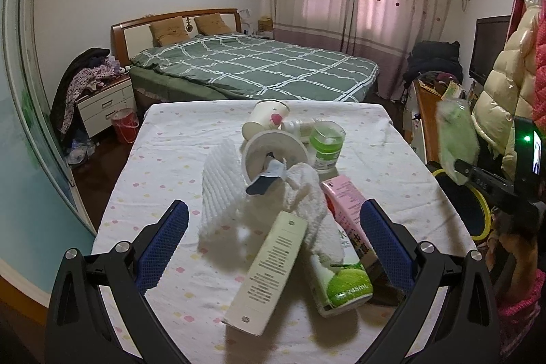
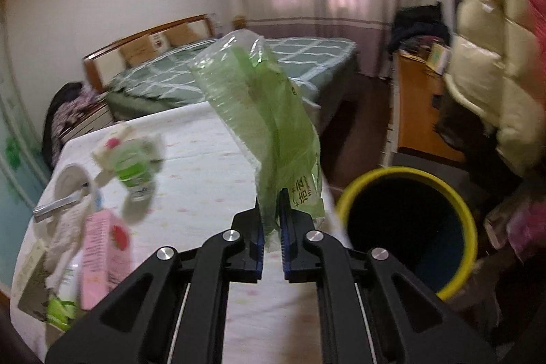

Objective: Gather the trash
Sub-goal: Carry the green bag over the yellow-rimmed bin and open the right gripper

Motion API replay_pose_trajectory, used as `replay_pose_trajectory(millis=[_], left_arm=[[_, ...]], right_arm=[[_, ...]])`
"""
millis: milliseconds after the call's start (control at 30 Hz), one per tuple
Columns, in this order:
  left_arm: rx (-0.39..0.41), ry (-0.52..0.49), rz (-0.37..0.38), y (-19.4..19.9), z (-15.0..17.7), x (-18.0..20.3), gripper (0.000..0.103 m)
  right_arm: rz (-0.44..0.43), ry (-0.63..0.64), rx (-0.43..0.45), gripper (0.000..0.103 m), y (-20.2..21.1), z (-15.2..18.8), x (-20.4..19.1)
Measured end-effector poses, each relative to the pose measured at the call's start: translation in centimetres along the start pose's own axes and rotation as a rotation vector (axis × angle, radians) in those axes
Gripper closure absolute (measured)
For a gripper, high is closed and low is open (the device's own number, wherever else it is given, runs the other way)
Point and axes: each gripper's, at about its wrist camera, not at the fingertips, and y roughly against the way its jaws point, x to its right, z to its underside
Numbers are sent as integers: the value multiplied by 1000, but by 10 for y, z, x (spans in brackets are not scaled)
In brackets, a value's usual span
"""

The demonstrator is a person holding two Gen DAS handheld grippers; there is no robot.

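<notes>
My right gripper [image 2: 272, 220] is shut on a crushed green plastic bottle [image 2: 259, 111], held in the air near the table's right edge, left of a yellow-rimmed bin [image 2: 406, 220]. The bottle also shows blurred in the left wrist view [image 1: 457, 139]. My left gripper [image 1: 273, 227] is open over the table, its fingers on either side of a pile: a cream carton box [image 1: 266, 268], a green drink carton [image 1: 341, 278], a pink carton [image 1: 341, 200], white foam netting [image 1: 221, 186], a white bowl [image 1: 273, 152], a green-labelled cup [image 1: 326, 142] and a paper cup [image 1: 269, 115].
The table [image 1: 163, 166] has a dotted white cloth. A bed [image 1: 259, 67] stands behind it, a nightstand [image 1: 105, 101] and red bucket [image 1: 124, 125] at the left. A wooden desk [image 2: 419, 111] and hanging jackets [image 2: 494, 57] are on the right.
</notes>
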Motion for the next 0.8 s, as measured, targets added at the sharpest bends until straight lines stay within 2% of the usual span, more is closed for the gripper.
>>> replay_pose_trajectory(millis=[333, 600, 633, 700, 800], left_arm=[[-19, -16, -2, 0, 4, 13, 4], [-43, -25, 3, -10, 5, 18, 4], [-44, -25, 4, -11, 6, 17, 4], [-45, -23, 7, -12, 6, 16, 4], [-46, -17, 8, -13, 6, 13, 4]], right_arm=[[184, -164, -70, 95, -32, 12, 77], [258, -240, -115, 91, -48, 20, 102], [261, -250, -111, 89, -48, 19, 103], [276, -251, -101, 72, -45, 19, 103], [286, -243, -94, 65, -42, 19, 100]])
